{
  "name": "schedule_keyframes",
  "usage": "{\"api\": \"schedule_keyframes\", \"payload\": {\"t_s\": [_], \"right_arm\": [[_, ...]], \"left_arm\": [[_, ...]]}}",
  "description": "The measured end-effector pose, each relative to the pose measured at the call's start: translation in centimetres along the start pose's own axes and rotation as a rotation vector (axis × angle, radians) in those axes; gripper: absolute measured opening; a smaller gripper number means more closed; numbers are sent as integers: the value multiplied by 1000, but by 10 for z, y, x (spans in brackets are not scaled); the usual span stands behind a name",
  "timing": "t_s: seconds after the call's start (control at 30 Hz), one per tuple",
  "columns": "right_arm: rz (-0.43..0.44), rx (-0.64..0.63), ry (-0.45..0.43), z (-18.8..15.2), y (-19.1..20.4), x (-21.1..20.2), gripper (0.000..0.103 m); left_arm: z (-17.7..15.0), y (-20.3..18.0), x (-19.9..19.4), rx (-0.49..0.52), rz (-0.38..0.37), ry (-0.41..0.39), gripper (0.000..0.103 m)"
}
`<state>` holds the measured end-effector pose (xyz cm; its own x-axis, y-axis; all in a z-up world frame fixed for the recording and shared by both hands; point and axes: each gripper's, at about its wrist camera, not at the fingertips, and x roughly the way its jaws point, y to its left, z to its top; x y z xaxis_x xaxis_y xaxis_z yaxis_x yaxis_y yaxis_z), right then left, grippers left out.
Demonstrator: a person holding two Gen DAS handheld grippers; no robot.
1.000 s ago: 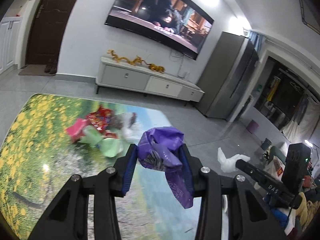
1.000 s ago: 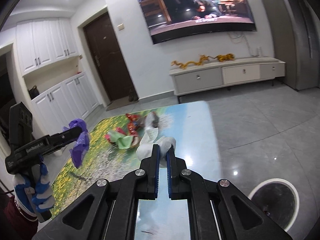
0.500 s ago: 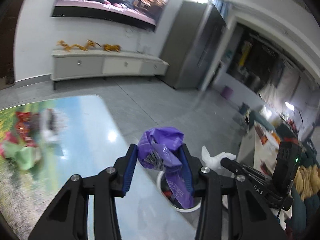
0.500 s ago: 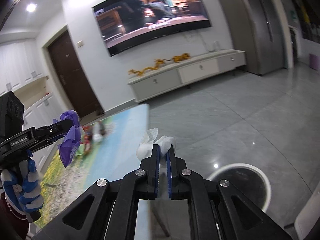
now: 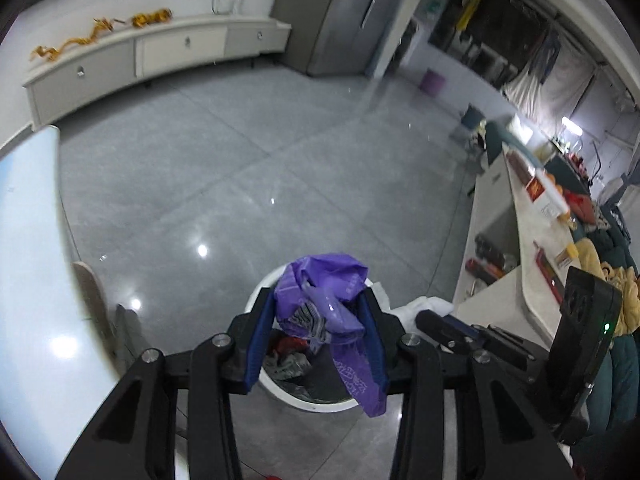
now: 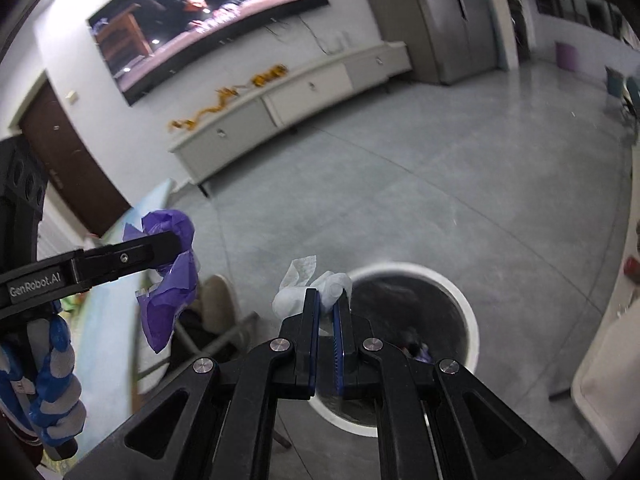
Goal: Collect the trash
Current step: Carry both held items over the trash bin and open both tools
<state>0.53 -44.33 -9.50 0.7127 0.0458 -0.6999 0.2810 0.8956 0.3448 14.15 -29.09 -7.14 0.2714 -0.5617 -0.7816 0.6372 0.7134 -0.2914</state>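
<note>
My left gripper is shut on a crumpled purple plastic bag and hangs over a round white-rimmed trash bin on the floor, with trash showing inside. In the right wrist view my right gripper is shut on a crumpled white tissue, held just left of the same bin. The left gripper with the purple bag shows at the left of that view, held by a gloved hand. The right gripper's body with the tissue sits to the right in the left wrist view.
The table's glossy edge lies at the left, with a chair tucked beside it. A cluttered counter stands to the right of the bin. A white TV cabinet and a wall screen are across the grey tiled floor.
Both grippers swung from above the table and its trash pile to the right and downward, and now stand by the floor bin. Each kept its hold on its item.
</note>
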Motion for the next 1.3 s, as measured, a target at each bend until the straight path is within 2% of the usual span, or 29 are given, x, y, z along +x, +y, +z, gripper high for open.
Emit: {"api": "schedule_keyframes", "payload": {"t_s": [0.13, 0.37, 0.43, 0.53, 0.57, 0.67, 0.8, 1.07, 1.3], "right_arm": [[-28, 26, 58, -4, -20, 25, 7], [-66, 34, 140, -10, -36, 58, 9], [-76, 31, 162, -12, -40, 65, 14], [-83, 27, 182, -16, -45, 70, 30], [-84, 26, 187, -17, -44, 72, 35], [-94, 19, 197, -19, -44, 73, 36], [-101, 18, 193, -17, -43, 70, 43], [-112, 5, 178, -15, -38, 59, 45], [-122, -10, 144, -8, -27, 44, 47]], "left_arm": [[3, -9, 39, 3, 20, 73, 42], [3, -14, 79, -7, 47, 154, 44], [3, -14, 86, -10, 52, 168, 47], [3, -10, 94, -23, 55, 185, 53], [2, -9, 94, -27, 53, 187, 54], [2, -8, 96, -33, 47, 189, 57], [2, -5, 94, -46, 34, 181, 60], [5, -8, 77, -51, 12, 140, 63], [4, -11, 48, -45, 2, 82, 64]]}}
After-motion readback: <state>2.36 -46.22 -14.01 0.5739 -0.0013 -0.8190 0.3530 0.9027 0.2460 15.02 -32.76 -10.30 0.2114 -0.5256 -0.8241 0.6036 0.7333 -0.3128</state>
